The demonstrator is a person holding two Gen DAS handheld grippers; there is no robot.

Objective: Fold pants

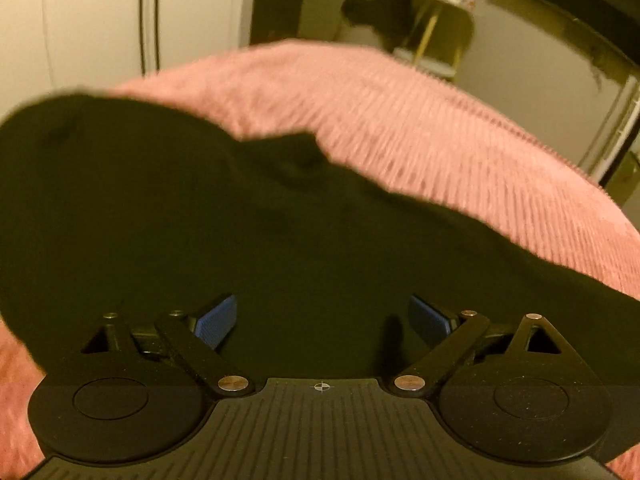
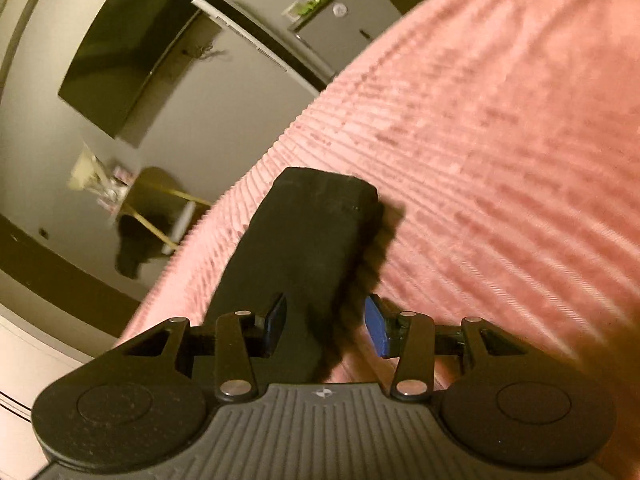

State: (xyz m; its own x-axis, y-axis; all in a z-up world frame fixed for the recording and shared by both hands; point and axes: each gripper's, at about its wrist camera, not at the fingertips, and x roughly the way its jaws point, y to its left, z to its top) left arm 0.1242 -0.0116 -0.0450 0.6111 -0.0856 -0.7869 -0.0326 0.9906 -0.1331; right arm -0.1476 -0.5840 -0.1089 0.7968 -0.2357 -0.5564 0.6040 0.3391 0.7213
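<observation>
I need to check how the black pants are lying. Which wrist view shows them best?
The left wrist view: the black pants spread wide over the pink bedspread, filling most of the frame. The right wrist view shows only a narrow dark strip of them running between the open fingers.

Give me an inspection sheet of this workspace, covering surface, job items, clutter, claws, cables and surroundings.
Surface: pink ribbed bedspread, soft and bare on the far side.
Job's things: black pants spread loosely on the bedspread; a narrow folded strip of them runs ahead of the right claw.
Clutter: nothing seen on the bedspread.
Claws: left claw open over the pants; right claw open, straddling the strip, blue pads not visibly pressing it.
Cables: nothing seen.
Surroundings: dark wall screen, small gold-legged side table, grey cabinet; both views blurred.
</observation>
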